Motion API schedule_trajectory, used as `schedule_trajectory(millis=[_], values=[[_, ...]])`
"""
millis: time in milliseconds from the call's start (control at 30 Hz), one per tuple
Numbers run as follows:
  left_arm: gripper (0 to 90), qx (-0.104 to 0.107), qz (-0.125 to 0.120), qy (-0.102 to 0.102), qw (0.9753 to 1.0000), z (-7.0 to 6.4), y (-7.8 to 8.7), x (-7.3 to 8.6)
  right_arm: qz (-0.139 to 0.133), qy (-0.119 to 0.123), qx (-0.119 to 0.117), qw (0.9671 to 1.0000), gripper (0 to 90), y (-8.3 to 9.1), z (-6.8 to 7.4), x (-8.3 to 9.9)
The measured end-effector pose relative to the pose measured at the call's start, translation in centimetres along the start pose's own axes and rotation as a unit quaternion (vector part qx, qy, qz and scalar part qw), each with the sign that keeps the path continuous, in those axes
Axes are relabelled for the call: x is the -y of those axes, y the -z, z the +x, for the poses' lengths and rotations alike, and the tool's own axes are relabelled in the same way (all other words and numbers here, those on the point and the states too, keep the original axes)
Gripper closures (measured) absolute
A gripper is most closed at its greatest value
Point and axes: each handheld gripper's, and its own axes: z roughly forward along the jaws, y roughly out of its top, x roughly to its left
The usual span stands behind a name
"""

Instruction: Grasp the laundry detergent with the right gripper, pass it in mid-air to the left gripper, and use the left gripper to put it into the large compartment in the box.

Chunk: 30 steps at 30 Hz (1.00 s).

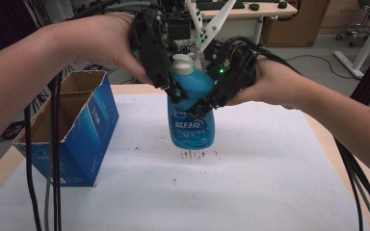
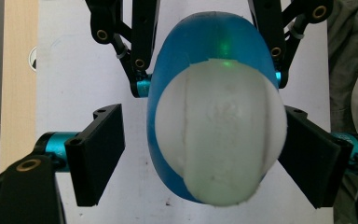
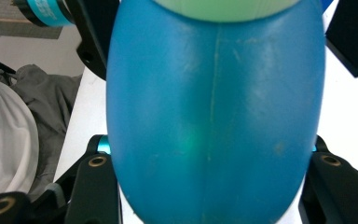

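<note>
Blue detergent bottle (image 1: 191,108) with pale cap (image 1: 183,64): hanging upright in the air above the white table cover (image 1: 250,183), just right of the open blue cardboard box (image 1: 72,130). Right gripper (image 1: 207,103): clamping the bottle's body from both sides. Left gripper (image 1: 171,89): spreading its jaws around the cap, one jaw standing clear of it, the other sitting at its edge.

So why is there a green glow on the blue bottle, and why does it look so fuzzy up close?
High view: a small green light shines on the right gripper beside the bottle. Left gripper view: a soft green spot sits on the bottle above its blurry white cap. Right gripper view: the bottle is very close, so it looks soft, with a faint green patch.
</note>
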Motion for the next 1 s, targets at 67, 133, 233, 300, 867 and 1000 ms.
schedule_trajectory(millis=[67,133,233,300,867,1000], values=[[19.4,-0.003,0.0,0.0,1.0,0.03,-0.05,-0.02,0.0,-0.001,0.0,1.0,44.9,-0.02,0.01,0.0],[20.2,0.002,0.001,0.002,1.0,-0.01,-0.14,-0.08,0.002,0.002,0.0,1.0,44.9,0.0,-0.03,0.02],[20.2,0.0,0.001,-0.001,1.0,0.03,-0.22,-0.2,-0.001,0.001,0.001,1.0,44.9,0.03,-0.05,0.04],[20.3,0.001,0.001,0.002,1.0,-0.01,-0.24,-0.26,-0.002,0.001,-0.001,1.0,44.9,0.09,-0.04,0.03],[29.1,-0.003,-0.004,-0.001,1.0,-0.08,-0.16,-0.38,-0.006,-0.002,0.002,1.0,44.9,0.07,0.01,-0.06],[30.6,-0.002,-0.003,0.0,1.0,-0.06,-0.14,-0.35,-0.006,-0.003,0.003,1.0,44.9,0.1,-0.01,-0.07]])
